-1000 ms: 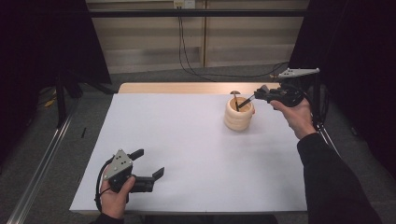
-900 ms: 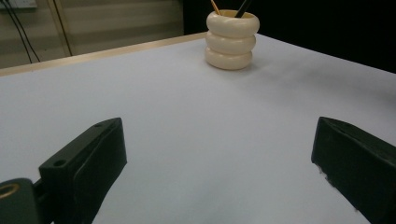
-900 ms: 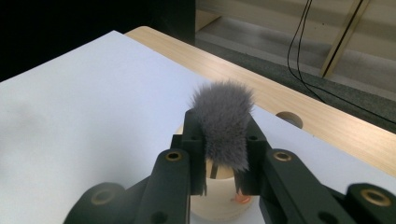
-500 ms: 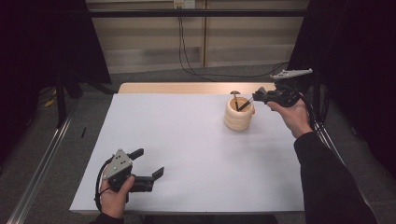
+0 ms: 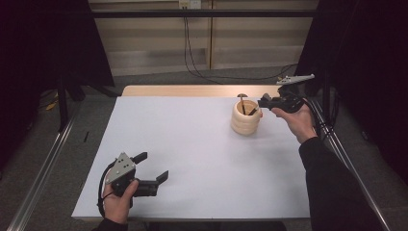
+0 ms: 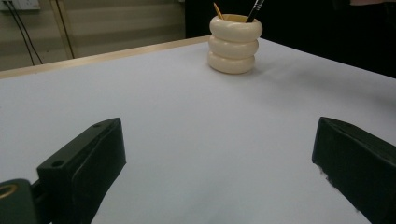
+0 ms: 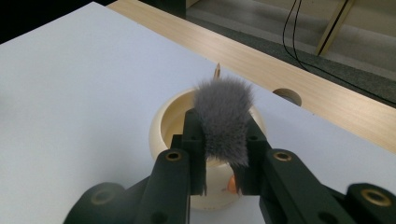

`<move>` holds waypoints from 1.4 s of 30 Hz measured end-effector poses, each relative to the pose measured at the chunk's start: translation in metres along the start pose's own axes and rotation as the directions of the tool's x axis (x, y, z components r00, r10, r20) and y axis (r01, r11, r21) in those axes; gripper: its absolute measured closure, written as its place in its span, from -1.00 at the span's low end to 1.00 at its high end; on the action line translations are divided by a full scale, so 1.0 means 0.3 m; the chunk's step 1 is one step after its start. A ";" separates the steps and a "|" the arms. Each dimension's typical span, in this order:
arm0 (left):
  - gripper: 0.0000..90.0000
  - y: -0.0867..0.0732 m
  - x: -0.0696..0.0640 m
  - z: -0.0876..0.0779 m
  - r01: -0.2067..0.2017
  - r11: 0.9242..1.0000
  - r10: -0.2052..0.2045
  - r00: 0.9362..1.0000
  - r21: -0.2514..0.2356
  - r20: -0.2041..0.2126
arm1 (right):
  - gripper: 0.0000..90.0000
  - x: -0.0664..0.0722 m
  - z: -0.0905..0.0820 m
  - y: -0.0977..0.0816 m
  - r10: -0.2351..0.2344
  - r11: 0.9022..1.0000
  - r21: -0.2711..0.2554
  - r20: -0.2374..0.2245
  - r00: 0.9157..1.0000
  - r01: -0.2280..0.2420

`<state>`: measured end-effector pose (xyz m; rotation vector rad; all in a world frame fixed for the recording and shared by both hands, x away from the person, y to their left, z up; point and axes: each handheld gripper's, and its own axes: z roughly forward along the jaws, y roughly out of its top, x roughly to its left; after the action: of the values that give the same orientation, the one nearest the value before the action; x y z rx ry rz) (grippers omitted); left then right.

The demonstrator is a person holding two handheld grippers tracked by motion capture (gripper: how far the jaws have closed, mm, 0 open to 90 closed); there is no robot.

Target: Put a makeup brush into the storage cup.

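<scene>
A cream ringed holder (image 5: 245,120) (image 6: 235,44) (image 7: 170,126) stands at the back right of the white table (image 5: 192,144). My right gripper (image 5: 263,102) (image 7: 223,126) hovers just right of its rim, shut on the grey fluffy head of a brush (image 7: 224,116). The brush's dark handle (image 5: 251,111) slants down into the holder. A second thin tool with a small round top (image 5: 242,97) stands upright in the holder. My left gripper (image 5: 153,166) (image 6: 219,154) rests low near the front left edge, open, with nothing between its jaws.
A strip of bare wood (image 5: 192,90) with a round hole (image 7: 286,94) runs along the table's far edge. Black cables (image 5: 202,57) lie on the floor beyond. Metal rails (image 5: 48,159) flank the table on the left.
The right gripper has shifted only slightly beside the holder, still holding the brush. The left gripper has stayed put.
</scene>
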<state>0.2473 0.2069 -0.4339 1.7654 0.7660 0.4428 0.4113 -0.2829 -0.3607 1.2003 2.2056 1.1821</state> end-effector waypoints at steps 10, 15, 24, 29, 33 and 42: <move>-0.94 -0.001 0.003 0.000 -0.002 1.000 0.002 1.000 0.002 0.003 | 0.71 0.004 0.042 -0.019 0.003 1.000 0.021 -0.006 1.000 -0.003; -0.94 -0.001 0.001 -0.001 0.001 1.000 -0.001 1.000 -0.003 0.006 | 0.71 0.006 0.054 -0.026 0.003 1.000 0.024 -0.008 1.000 -0.003; -0.94 -0.002 0.003 -0.004 -0.004 1.000 0.004 1.000 -0.004 0.010 | 0.71 0.009 0.073 -0.045 0.016 1.000 0.025 -0.017 1.000 -0.015; -0.94 -0.002 0.001 0.000 -0.002 1.000 0.002 1.000 -0.005 0.016 | 0.67 0.007 0.069 -0.058 0.027 0.999 0.021 -0.024 0.999 -0.026; -0.94 -0.002 0.002 0.001 -0.003 1.000 0.003 1.000 -0.003 0.012 | 0.65 0.006 0.067 -0.071 0.036 0.999 0.016 -0.028 0.999 -0.035; -0.94 -0.001 0.002 0.002 0.005 1.000 -0.005 1.000 -0.003 0.011 | 0.27 0.013 0.057 -0.075 0.044 0.999 -0.023 -0.021 0.999 -0.044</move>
<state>0.2480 0.2070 -0.4345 1.7617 0.7611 0.4304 0.4084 -0.2776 -0.3885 1.2391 2.1847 1.2392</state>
